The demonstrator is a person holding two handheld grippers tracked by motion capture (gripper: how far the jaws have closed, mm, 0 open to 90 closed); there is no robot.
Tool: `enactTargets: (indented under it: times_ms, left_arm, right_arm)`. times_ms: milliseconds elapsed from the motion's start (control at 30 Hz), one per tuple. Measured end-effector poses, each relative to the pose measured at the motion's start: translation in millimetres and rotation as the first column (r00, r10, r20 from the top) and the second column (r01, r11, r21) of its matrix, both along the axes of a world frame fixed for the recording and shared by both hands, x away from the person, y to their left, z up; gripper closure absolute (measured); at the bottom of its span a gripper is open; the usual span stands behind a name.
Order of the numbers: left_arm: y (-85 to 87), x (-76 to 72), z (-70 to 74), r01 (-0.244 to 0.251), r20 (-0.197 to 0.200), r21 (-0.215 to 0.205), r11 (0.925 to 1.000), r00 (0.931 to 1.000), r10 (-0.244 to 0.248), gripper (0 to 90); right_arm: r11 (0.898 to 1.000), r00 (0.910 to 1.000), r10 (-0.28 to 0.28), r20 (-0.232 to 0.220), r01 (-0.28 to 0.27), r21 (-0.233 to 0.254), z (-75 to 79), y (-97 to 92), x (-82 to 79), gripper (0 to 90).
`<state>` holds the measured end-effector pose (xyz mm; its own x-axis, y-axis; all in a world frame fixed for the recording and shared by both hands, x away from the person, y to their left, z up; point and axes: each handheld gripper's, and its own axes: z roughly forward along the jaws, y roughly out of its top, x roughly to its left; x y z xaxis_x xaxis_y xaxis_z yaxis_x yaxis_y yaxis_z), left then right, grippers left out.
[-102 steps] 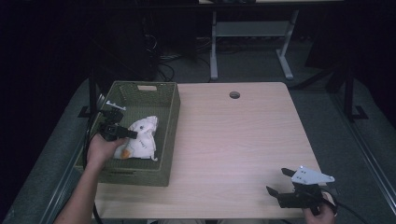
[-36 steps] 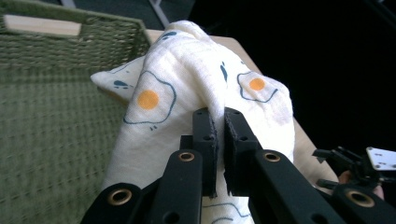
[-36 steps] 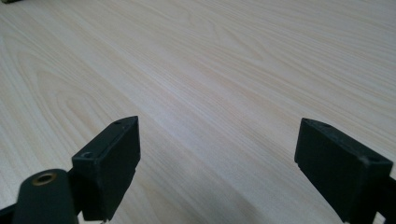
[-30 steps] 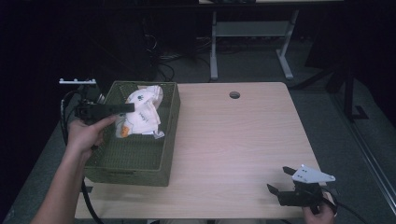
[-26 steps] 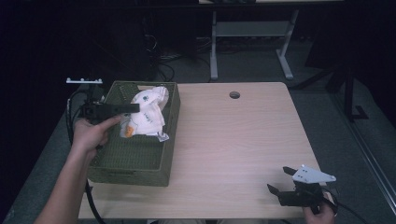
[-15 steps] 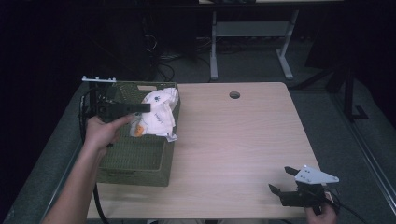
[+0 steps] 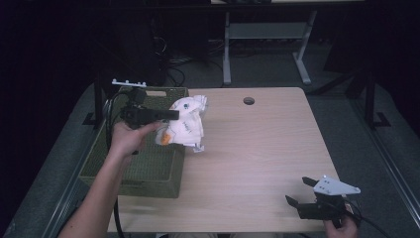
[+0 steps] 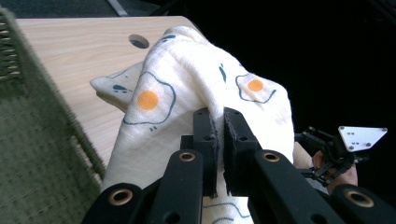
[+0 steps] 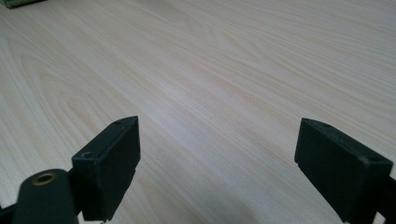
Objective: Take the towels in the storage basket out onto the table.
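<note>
Table [image 7: 257, 148] comes first: pale wood, bare across its middle and right. On its left end sits a green basket [image 7: 148, 163], its right wall just below the load now crossing it.

Next in size is the cloth [image 7: 187, 124], white with a fried-egg print, bunched and hanging in the air over that right wall, half above the basket and half above bare wood. It hangs downward from a pinched fold near its top, so its long axis runs roughly top to bottom, with a loose corner dangling toward the tabletop.

The left gripper [image 7: 171, 115] points level toward the table's middle; its jaws are pressed together on that fold, as the left gripper view [image 8: 218, 140] shows plainly. The cloth lies straight ahead of and below these jaws.

The right gripper [image 7: 301, 191] rests near the table's front right corner, jaws spread wide with nothing between them, well apart from the cloth.

Judging by this, the coming move depends on the open wood to the right of the basket: the left hand is far nearer and can probably lower the cloth there alone.
</note>
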<state>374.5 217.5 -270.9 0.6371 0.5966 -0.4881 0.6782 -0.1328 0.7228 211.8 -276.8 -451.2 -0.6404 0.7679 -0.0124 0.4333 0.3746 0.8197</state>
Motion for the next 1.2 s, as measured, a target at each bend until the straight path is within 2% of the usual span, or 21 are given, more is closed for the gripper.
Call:
enactTargets:
  times_ms: [433,633,1200]
  left_arm:
    - [-34.7,8.1,-9.0,0.055,-0.008,-0.012,0.9984,0.9985,-0.055,85.3]
    - [-51.9,10.3,-15.9,0.086,-0.012,0.002,0.9963,0.9962,-0.086,85.3]
    - [-86.8,15.1,-31.1,0.114,-0.021,0.014,0.9933,0.9932,-0.114,85.3]
  right_arm:
    - [1.000,1.0000,0.000,-0.002,0.000,0.006,-1.0,-0.6,1.3,14.0]
    - [1.000,1.0000,-0.002,-0.003,0.002,0.005,-1.1,-0.6,1.0,14.0]
    - [1.000,1.0000,-0.002,-0.006,0.002,0.007,-0.9,-1.0,0.9,14.0]
